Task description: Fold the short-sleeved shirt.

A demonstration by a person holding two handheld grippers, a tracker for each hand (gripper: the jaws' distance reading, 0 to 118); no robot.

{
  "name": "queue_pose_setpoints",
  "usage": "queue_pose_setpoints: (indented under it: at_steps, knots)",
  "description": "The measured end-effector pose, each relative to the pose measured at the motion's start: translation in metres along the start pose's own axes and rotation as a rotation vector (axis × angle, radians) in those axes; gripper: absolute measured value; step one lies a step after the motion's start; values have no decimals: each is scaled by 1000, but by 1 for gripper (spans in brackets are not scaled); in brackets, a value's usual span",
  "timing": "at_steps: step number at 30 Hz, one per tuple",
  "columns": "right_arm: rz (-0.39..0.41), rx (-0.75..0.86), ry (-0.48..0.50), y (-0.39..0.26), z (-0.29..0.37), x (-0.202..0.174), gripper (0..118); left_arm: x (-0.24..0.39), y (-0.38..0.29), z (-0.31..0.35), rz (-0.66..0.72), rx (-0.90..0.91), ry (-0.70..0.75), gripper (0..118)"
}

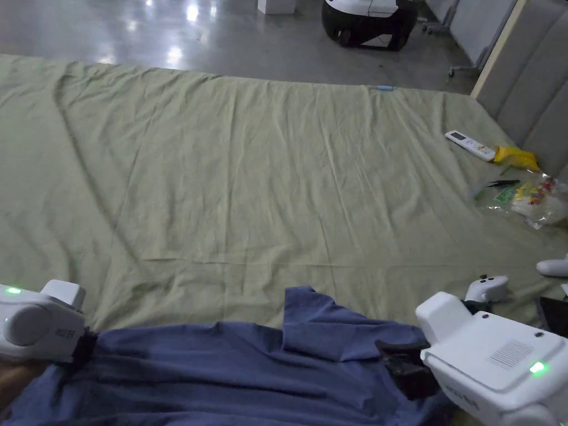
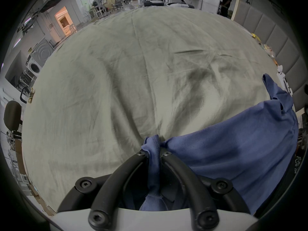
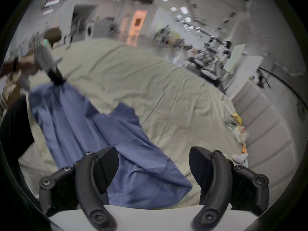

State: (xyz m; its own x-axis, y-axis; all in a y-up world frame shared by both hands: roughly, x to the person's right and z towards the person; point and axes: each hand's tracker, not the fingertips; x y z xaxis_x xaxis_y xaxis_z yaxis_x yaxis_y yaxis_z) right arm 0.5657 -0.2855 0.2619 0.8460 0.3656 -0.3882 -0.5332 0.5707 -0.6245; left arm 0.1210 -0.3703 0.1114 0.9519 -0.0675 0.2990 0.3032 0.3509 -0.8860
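Note:
A blue short-sleeved shirt lies along the near edge of the green sheet, one sleeve folded up toward the middle. My left gripper is shut on a bunched edge of the shirt; in the head view it sits at the shirt's left end. My right gripper stands open over the shirt's right end, its jaws wide apart with cloth beneath them. In the head view the right gripper rests on the blue cloth. The left gripper also shows far off in the right gripper view, holding the cloth.
A white remote, a yellow item and a clear bag of small things lie at the sheet's right side. A white controller sits near my right gripper. Grey padded panels stand at the right.

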Motion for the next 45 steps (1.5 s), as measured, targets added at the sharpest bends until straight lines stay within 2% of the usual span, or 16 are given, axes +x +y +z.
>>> queue_pose_setpoints:
  at_steps: [2, 7, 9, 13, 14, 15, 17, 21, 24, 26, 30, 31, 34, 36, 41, 45]
  knots:
    - [-19, -78, 64, -4, -37, 7, 91, -1, -1, 0, 1, 0, -1, 11]
    - [-192, -128, 106, -16, -84, 32, 80, -5, -1, 0, 22, 32, -23, 11]
    - [-197, -138, 116, -17, -91, 37, 78, -6, 2, 0, 22, 19, -27, 11]
    - [-215, -170, 195, -22, -103, 40, 47, -7, 3, -2, 23, 12, -34, 11]
    - [-248, -153, 209, -22, -102, 42, 37, -4, 1, 3, 25, 15, -36, 11]
    - [-261, -135, 206, -21, -100, 43, 20, -4, -1, 5, 22, 15, -29, 11]
    - [-281, -115, 198, -19, -93, 45, 14, -6, -11, 8, 36, 51, -35, 10]
    - [-345, -69, 195, -19, -73, 49, 12, -14, -29, 38, 122, 179, -90, 8]
    - [-462, 48, 205, -20, -42, 56, 11, -17, -32, 69, 182, 319, -198, 8]
    - [-549, 155, 239, -21, -13, 65, 11, -31, -45, 127, 190, 436, -264, 8]
    - [-643, 302, 231, -15, 46, 77, 10, -47, -61, 213, 215, 644, -315, 8]
    - [-684, 355, 237, -14, 62, 80, 10, -51, -63, 233, 219, 700, -323, 8]
    - [-739, 469, 211, 2, 110, 86, 10, -57, -73, 288, 184, 829, -281, 8]
    - [-763, 550, 200, 14, 137, 94, 10, -60, -76, 320, 189, 916, -271, 8]
    - [-711, 693, 104, 62, 195, 110, 9, -72, -66, 388, 218, 1068, -343, 8]
    - [-679, 785, 39, 104, 229, 123, 9, -76, -49, 430, 187, 1175, -243, 8]
